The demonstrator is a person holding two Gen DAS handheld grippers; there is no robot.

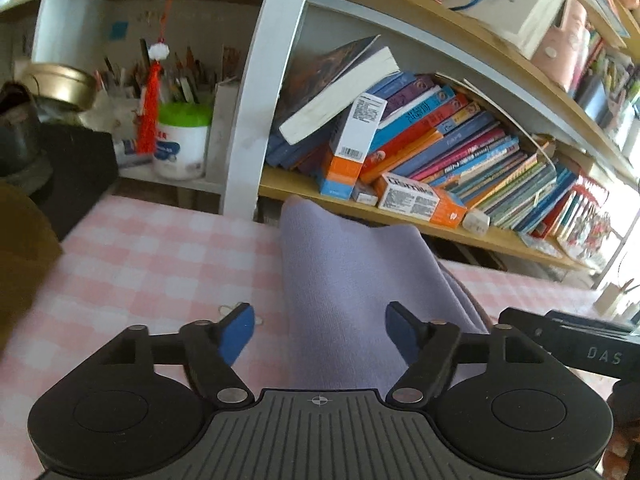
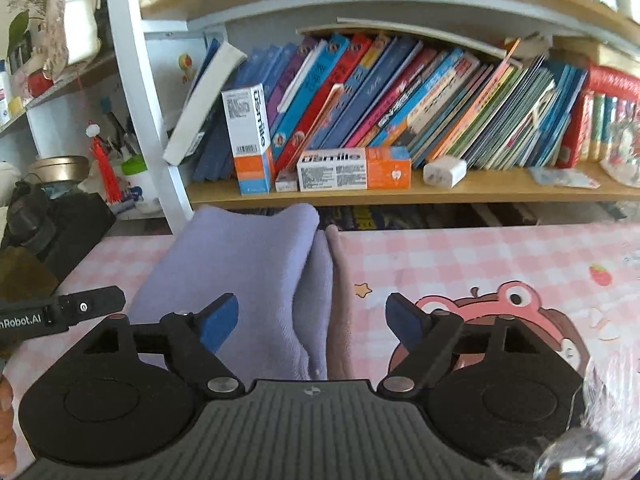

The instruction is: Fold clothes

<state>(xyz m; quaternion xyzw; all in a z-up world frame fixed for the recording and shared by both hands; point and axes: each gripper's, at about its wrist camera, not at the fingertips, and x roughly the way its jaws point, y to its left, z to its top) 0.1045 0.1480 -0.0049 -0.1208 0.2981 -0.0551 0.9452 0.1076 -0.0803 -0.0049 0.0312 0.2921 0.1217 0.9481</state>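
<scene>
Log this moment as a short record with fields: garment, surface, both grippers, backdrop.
garment: lavender knit garment, folded into a long strip, layers showing along its right edge
surface: pink checked tablecloth with a cartoon print
left gripper: open, blue pads either side of the garment's near end, nothing clamped
right gripper: open, over the garment's right edge
backdrop: wooden bookshelf of leaning books, behind the table

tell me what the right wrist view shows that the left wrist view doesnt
Only the right wrist view shows the cartoon bear print on the pink checked tablecloth and the pink layer beside the lilac garment. Only the left wrist view shows the thick white book on the upper shelf. Both show the folded garment, the leaning books and an open tool: right tool, left tool.
</scene>
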